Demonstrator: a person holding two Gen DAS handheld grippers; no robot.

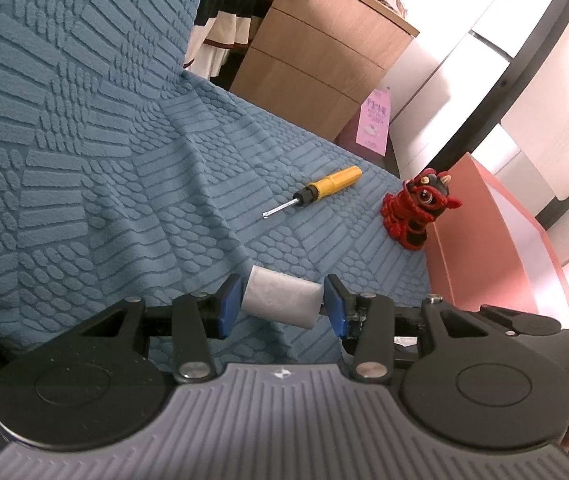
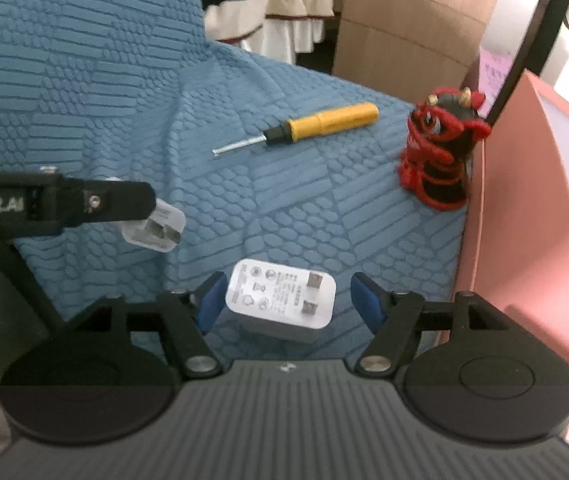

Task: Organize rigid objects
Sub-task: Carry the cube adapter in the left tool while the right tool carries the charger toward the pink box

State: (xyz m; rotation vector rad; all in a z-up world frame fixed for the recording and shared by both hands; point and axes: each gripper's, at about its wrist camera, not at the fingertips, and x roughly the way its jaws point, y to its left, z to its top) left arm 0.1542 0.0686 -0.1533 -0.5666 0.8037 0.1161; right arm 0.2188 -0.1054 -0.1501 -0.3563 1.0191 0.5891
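My left gripper [image 1: 282, 306] is shut on a small white charger plug [image 1: 280, 299], held just above the blue textured cover [image 1: 124, 184]; the right wrist view shows that plug [image 2: 155, 229] at the tip of the left gripper's black arm. My right gripper [image 2: 284, 300] is open, its blue pads on either side of a larger white charger [image 2: 280, 300] that lies on the cover with its prongs up. A yellow-handled screwdriver [image 1: 316, 194] [image 2: 304, 126] lies farther back. A red and black toy figure [image 1: 416, 212] [image 2: 440, 152] stands at the cover's right edge.
A pink box [image 1: 496, 240] [image 2: 524, 208] stands right of the cover, beside the toy. Behind are a wooden drawer cabinet [image 1: 324, 52], striped clothes [image 2: 272, 4] and a black curved bar [image 1: 516, 80]. The cover rises steeply at the left.
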